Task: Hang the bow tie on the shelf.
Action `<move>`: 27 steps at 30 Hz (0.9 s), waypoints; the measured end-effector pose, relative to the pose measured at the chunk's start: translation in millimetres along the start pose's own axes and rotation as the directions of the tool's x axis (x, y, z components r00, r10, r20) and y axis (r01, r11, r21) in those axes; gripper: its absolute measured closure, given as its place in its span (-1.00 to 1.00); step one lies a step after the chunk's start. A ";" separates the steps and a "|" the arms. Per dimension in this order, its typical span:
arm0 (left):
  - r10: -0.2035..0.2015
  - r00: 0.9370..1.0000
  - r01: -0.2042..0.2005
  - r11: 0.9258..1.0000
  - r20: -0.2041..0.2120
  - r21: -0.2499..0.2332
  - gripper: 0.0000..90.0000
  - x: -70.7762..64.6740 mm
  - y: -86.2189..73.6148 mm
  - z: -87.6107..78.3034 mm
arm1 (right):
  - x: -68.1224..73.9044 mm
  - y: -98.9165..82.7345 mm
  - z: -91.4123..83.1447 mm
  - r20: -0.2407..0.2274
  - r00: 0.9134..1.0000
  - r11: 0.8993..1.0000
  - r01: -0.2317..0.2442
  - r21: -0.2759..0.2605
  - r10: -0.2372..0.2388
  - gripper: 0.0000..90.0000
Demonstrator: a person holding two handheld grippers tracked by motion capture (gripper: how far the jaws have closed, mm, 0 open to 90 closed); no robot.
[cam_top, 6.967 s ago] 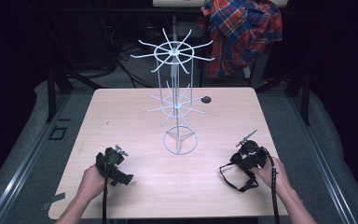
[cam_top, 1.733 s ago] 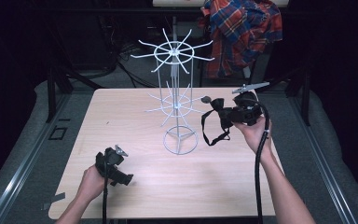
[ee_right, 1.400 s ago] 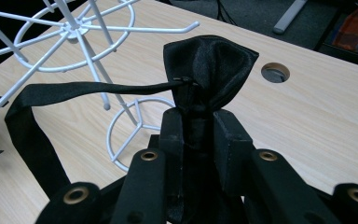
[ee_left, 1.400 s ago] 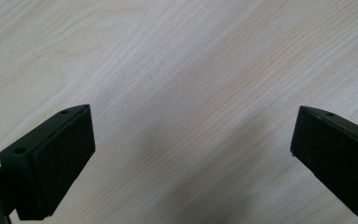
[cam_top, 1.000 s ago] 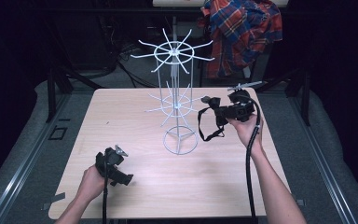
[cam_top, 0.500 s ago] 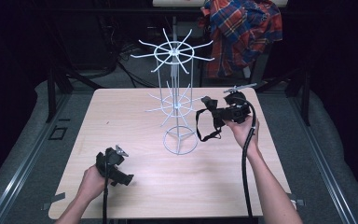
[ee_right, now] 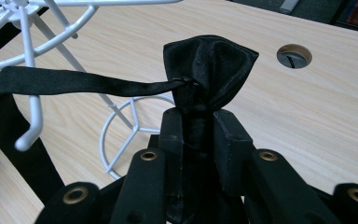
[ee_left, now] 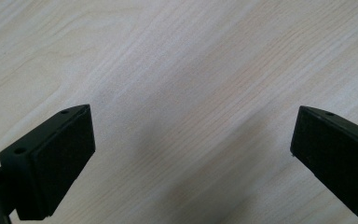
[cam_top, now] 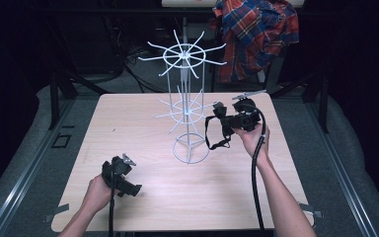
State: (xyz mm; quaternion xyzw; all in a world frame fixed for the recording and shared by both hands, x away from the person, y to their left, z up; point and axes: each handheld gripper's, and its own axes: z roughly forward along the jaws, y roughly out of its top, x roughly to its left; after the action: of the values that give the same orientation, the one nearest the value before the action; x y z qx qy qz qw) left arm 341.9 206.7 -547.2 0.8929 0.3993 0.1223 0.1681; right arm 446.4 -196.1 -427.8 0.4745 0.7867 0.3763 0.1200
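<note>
Wooden table takes up most of the high view, with the white wire rack dead center. The right gripper, just right of the rack, is clamped on a black bow tie; its strap loops leftward by a lower hook, so that's the nearer hand. The left gripper sits lower left, jaws wide apart, holding nothing.

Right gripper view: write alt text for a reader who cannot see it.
The right gripper has its two black jaws shut on a black satin bow tie, whose strap trails left past a hook of the white wire rack. Below lies the wooden table, with a round cable hole.
</note>
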 end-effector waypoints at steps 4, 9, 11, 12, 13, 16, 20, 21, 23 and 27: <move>-0.002 1.000 0.002 1.000 0.003 -0.001 -1.00 0.2 -0.2 0.2 | -0.2 -0.4 3.0 -0.007 1.000 1.000 -0.005 -0.004 0.005 0.66; 0.000 1.000 0.000 1.000 0.002 0.001 -1.00 0.0 0.0 0.1 | -0.2 -1.0 6.0 -0.008 1.000 1.000 -0.007 -0.003 0.007 0.66; 0.000 1.000 0.000 1.000 0.003 0.001 -1.00 0.1 0.0 0.2 | 0.1 -1.3 7.9 -0.018 1.000 1.000 -0.015 -0.004 0.015 0.65; 0.002 1.000 -0.002 1.000 0.003 0.001 -1.00 0.2 0.0 0.2 | 0.3 -1.5 8.8 -0.019 1.000 1.000 -0.017 -0.002 0.017 0.65; 0.002 1.000 -0.002 1.000 0.003 0.002 -1.00 0.2 0.0 0.2 | 0.3 -1.7 9.7 -0.025 1.000 1.000 -0.018 -0.003 0.018 0.65; 0.002 1.000 -0.002 1.000 0.004 0.004 -1.00 0.3 0.0 0.3 | 1.0 -2.1 11.5 -0.025 0.999 1.000 -0.019 0.000 0.019 0.65; 0.001 1.000 -0.001 1.000 0.005 0.002 -1.00 0.3 -0.1 0.4 | 2.2 -2.6 14.7 -0.029 0.999 1.000 -0.023 0.001 0.023 0.65; 0.002 1.000 -0.002 1.000 0.005 0.003 -1.00 0.4 -0.1 0.3 | 2.0 -2.9 15.7 -0.033 0.999 1.000 -0.025 -0.002 0.025 0.65; 0.001 1.000 -0.001 1.000 0.005 0.003 -1.00 0.3 0.0 0.4 | 1.9 -3.2 16.2 -0.033 0.999 1.000 -0.027 -0.007 0.027 0.65; 0.002 1.000 -0.002 1.000 0.004 0.005 -1.00 0.0 0.2 1.0 | 1.5 -4.1 17.3 -0.039 0.999 0.999 -0.033 -0.013 0.032 0.65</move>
State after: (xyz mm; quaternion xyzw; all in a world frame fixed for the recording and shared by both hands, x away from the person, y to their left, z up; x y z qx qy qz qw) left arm 342.3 206.3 -548.0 0.8940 0.3983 0.1198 0.1666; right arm 452.4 -187.6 -442.3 0.4790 0.7785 0.3926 0.1017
